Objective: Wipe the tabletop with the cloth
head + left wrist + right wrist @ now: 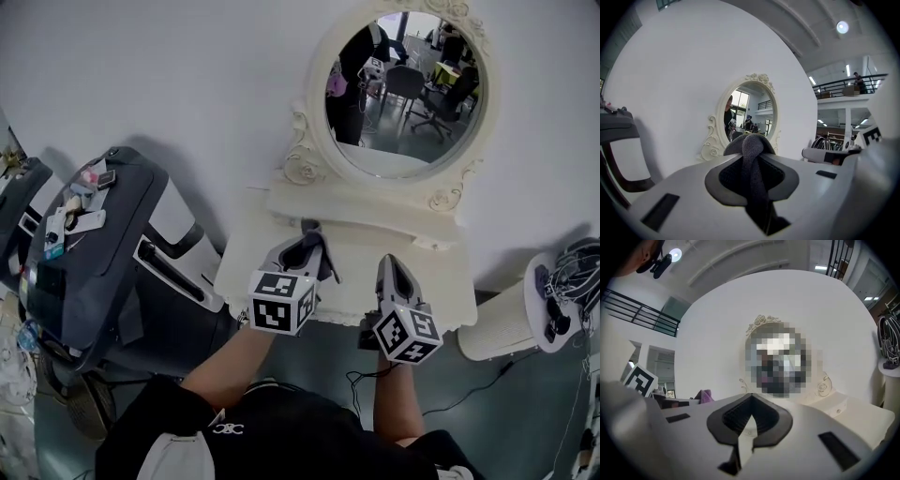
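Cloth (751, 164): dark grey, bunched into a narrow fold, pinched between the closed fingers of the left gripper (311, 239), which is held over the middle of the white worktop (352, 274). Whether the cloth touches the surface cannot be told.

Right gripper (390, 264): fingers brought together at the tips, nothing held; placed just beside the left one.

Risks, as judged:
- cloth may be dragged out of the pinch if it is pressed hard;
- bare fingertips may be scraped along the worktop, since little cloth hangs free;
- the ornate mirror (403, 84) at the back may be knocked on a long stroke.
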`<state>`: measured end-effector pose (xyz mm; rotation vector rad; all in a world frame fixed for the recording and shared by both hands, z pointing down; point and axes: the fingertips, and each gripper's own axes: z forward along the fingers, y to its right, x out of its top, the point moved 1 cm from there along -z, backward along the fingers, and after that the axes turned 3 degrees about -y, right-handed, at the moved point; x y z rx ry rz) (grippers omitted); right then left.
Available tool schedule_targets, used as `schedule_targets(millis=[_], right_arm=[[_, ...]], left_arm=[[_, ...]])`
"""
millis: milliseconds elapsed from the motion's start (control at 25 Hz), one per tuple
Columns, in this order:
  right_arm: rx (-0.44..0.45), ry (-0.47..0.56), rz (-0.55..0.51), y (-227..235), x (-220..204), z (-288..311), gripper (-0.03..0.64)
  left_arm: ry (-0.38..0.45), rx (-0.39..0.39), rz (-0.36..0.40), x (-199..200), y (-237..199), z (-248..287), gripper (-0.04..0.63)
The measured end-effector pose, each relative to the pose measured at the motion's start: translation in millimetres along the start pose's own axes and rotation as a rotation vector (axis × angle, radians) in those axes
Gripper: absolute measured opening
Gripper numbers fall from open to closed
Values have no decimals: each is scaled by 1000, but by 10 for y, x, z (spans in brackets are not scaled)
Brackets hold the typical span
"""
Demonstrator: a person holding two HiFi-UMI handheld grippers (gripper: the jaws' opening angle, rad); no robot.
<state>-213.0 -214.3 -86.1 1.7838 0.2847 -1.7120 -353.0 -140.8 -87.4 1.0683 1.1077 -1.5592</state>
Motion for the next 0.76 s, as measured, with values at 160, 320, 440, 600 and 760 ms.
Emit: schedule_targets(millis=[160,320,440,600,760], right_arm=[[17,-21,-15,-12,-24,-42,3],[20,-46,-12,84,-58,-107,3],[17,-58,-17,160,-64,-162,3],[18,-62,-36,217,-41,-209,3],[19,-71,-68,206,-24,-230,3]], left_arm=[[20,40,43,-18,24,-56,64],[5,37,70,-89,178,-18,64],[8,31,87,-87,278,8,64],[17,29,102,-64,367,35,64],[25,27,116,-33,415,21,64]])
